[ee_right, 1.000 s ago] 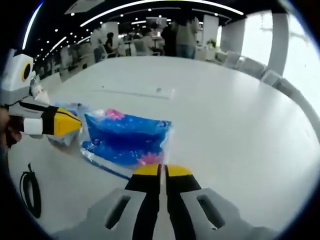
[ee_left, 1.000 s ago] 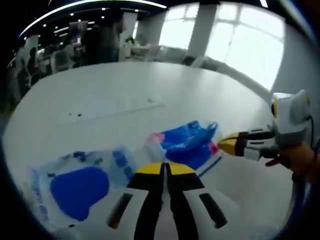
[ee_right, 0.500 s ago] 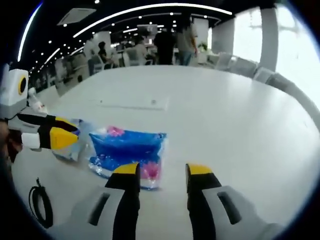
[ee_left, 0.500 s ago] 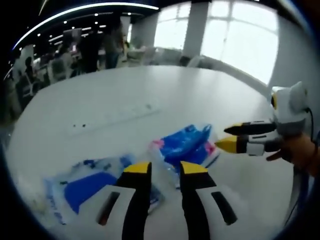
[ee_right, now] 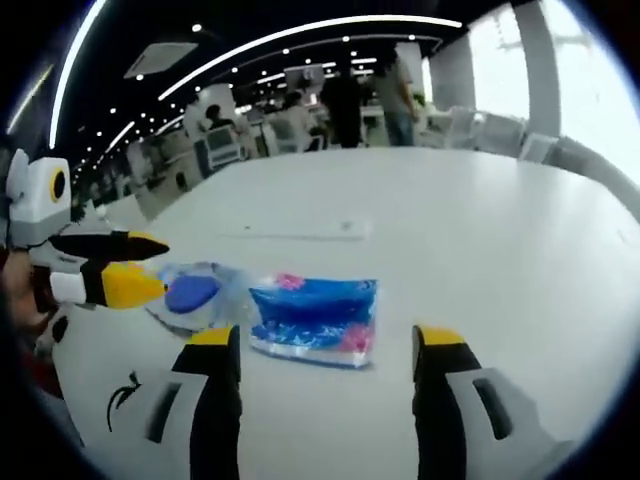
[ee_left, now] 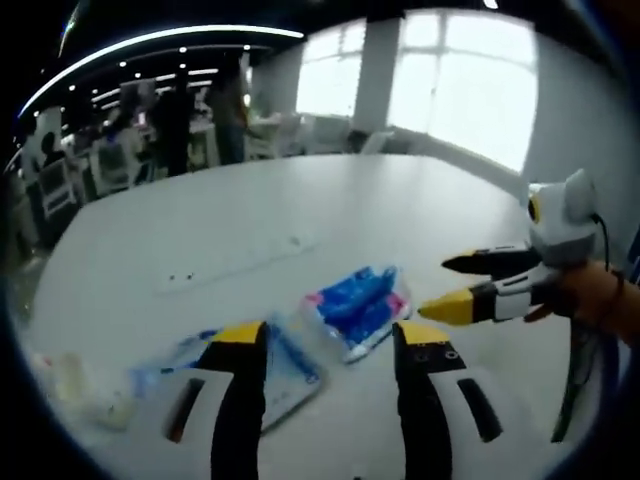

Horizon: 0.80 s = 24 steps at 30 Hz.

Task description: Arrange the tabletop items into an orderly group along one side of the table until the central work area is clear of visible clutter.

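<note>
your counter is wide, white and mostly bare, so as far as these views go the tidying looks close to done: the packets sit together near one edge, not spread across the middle. what's left, by my reading, is to square them up into a neat row.

the blue packet with pink marks lies flat on the counter, just ahead of your right claw and between its two yellow tips, which stand wide apart with nothing in them and not touching it. in the left gripper view the same packet lies slightly right of centre, ahead of the gap.

beside it, towards your left, is the clear packet with the blue oval. in the left gripper view that packet lies just in front of your left claw, partly behind its left-hand tip. that claw is spread apart too and holds nothing.

further out along the edge there's a pale, crumpled thing; it's too blurred to name. a dark cord lies on the counter near your right claw; it may need moving too.
</note>
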Each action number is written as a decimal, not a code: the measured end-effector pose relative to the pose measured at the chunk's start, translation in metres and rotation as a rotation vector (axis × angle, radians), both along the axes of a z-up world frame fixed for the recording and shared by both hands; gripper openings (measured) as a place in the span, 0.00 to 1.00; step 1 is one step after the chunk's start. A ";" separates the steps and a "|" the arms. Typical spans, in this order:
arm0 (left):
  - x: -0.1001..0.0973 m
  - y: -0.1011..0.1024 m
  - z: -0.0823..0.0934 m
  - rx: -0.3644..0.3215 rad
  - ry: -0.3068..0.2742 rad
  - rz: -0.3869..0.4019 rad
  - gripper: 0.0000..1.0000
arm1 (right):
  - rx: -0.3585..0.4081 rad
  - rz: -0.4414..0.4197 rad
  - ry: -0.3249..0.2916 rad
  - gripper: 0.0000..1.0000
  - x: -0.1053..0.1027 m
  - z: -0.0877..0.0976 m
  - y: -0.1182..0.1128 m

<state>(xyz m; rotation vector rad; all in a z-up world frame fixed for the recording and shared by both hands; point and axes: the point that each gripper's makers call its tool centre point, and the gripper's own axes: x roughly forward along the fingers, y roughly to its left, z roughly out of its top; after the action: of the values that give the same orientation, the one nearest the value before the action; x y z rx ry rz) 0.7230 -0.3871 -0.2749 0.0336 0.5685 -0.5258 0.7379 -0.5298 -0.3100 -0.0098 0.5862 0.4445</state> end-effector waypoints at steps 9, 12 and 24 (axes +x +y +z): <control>-0.040 0.039 0.016 -0.013 -0.010 0.010 0.65 | 0.042 0.141 -0.021 0.84 -0.037 0.016 0.044; -0.056 0.047 0.021 -0.015 -0.013 0.006 0.70 | 0.047 0.186 -0.022 0.86 -0.051 0.019 0.058; -0.104 0.063 0.031 -0.026 -0.030 -0.030 0.90 | 0.055 0.309 0.015 0.94 -0.097 0.014 0.090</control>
<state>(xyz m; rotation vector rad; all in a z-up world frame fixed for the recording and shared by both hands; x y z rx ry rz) 0.6190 -0.3243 -0.2437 0.0252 0.5329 -0.5612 0.6407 -0.4397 -0.2961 -0.0447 0.5895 0.7617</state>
